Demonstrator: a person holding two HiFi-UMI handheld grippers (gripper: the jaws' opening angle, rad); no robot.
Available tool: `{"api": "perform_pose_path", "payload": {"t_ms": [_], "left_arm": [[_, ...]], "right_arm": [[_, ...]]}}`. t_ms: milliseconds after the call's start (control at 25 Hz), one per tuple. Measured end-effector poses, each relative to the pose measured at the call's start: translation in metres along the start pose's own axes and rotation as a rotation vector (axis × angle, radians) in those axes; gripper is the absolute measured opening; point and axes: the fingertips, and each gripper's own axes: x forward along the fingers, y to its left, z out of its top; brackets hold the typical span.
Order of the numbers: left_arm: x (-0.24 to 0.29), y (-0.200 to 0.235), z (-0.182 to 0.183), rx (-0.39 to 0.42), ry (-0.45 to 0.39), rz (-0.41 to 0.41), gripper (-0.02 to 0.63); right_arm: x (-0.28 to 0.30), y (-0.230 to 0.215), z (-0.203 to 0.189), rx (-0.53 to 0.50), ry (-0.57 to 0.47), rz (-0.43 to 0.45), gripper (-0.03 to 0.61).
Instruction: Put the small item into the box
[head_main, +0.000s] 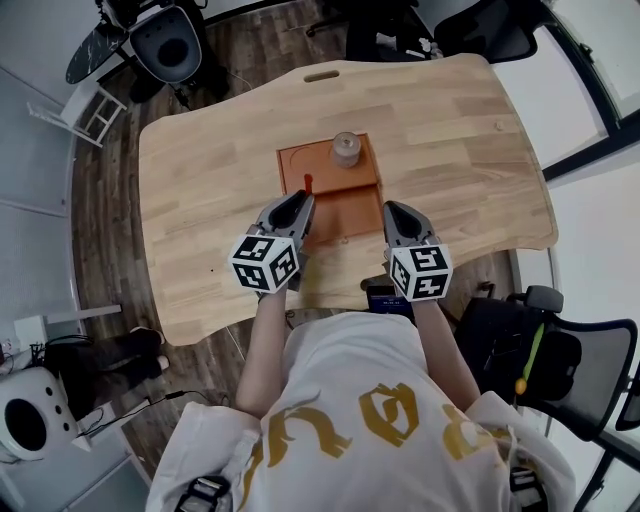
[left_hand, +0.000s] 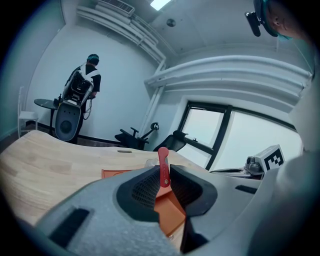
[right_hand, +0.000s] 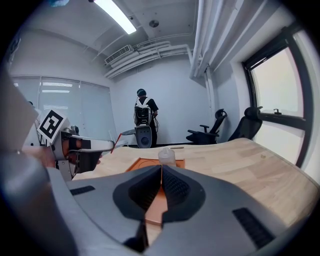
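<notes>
I hold a gripper in each hand over the near side of a pale wooden counter (head_main: 200, 180). An orange box (head_main: 300, 165) lies open and flat at the middle of the counter, and both grippers point toward it.

My left gripper (left_hand: 162, 175) has its jaws clamped on the small item (left_hand: 163, 167). The item is a thin red strip that stands upright out of the jaw tips. From above it sits over the left side of the box, about halfway between the box's near and far edges. I cannot tell whether the strip touches the box or hangs just above it.

My right gripper (right_hand: 161, 175) has its jaws pressed together with nothing between them. It hovers by the near right part of the box, level with my left gripper. The near half of the box shows in the gap between the two grippers.

A small translucent bottle (right_hand: 166, 156) stands upright at the far end of the box, around the middle of that edge. It is well apart from both sets of jaws.

Well beyond the box, past the far edge of the counter, another person (right_hand: 144, 112) stands with their back to me near a white wall. Black office chairs (right_hand: 220, 127) stand to the right of that person, under a large window.
</notes>
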Motion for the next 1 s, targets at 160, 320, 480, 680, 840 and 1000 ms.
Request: {"api": "perform_pose_path", "payload": {"t_ms": [160,320,480,680,840,1000], "left_arm": [[0.004,-0.001,-0.003,0.000,0.006,0.003,0.063],[0.005,0.002,-0.007,-0.007,0.011,0.012,0.063],[0.004,0.004,-0.017,-0.019,0.022,0.028,0.063],[0.003,0.005,-0.027,-0.023,0.045,0.036,0.063],[0.003,0.011,-0.031,-0.027,0.053,0.042,0.063],[0.006,0.013,-0.041,0.023,0.092,0.056,0.063]], "right_arm": [[0.001,-0.012,-0.004,0.016,0.011,-0.012,0.012],[0.006,-0.014,-0.010,0.020,0.017,-0.003,0.012],[0.009,-0.014,-0.020,0.023,0.037,0.011,0.012],[0.015,-0.017,-0.028,0.031,0.059,0.019,0.012],[0.022,-0.012,-0.030,0.028,0.070,0.032,0.012],[0.024,-0.005,-0.035,0.024,0.091,0.051,0.012]]}}
